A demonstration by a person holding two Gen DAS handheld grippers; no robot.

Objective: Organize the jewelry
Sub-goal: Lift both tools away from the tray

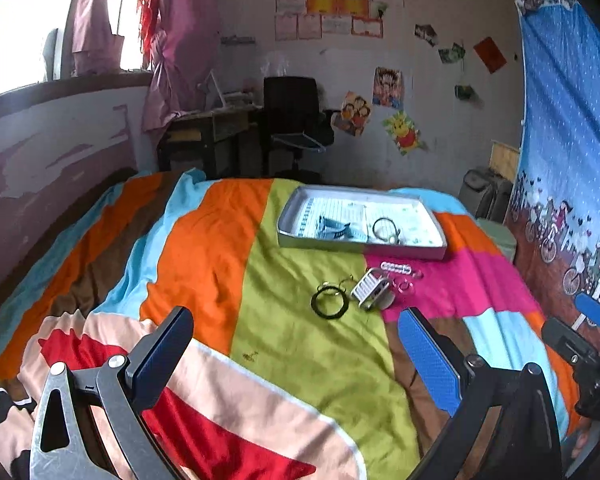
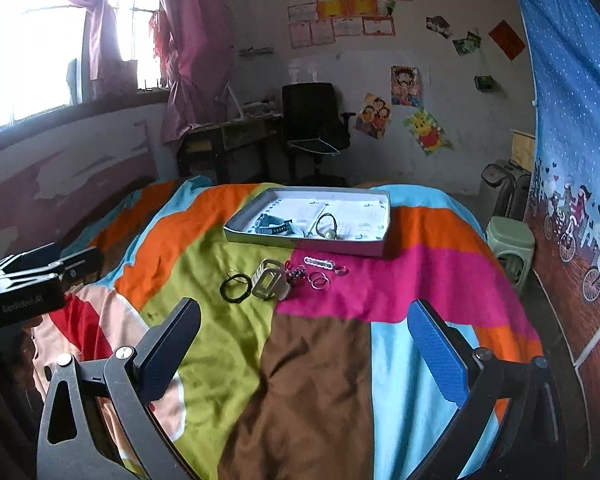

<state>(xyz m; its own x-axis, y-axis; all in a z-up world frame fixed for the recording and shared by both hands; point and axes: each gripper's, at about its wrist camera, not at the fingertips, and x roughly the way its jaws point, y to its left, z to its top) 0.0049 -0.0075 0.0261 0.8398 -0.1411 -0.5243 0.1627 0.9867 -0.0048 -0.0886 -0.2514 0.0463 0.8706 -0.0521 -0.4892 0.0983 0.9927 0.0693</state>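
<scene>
Partly done, judging by layout. Shallow grey cardboard tray (image 1: pixel 362 245) on the multicoloured striped bedspread (image 1: pixel 308 360) already holds a dark-strapped watch (image 2: pixel 274 224) and a thin ring-shaped bangle with a pale bead (image 1: pixel 385 230). Still loose on the bed just in front of the tray: black hair-tie loop (image 1: pixel 329 301), white slatted hair clip (image 1: pixel 371 290), silver link bracelet (image 2: pixel 318 263), thin metal hoop rings (image 2: pixel 318 280), small dark bead cluster (image 2: pixel 296 273). Left claw (image 1: pixel 296 360) wide open, empty, short of the pile. Right claw (image 2: pixel 304 354) same: spread wide, holding nothing.
</scene>
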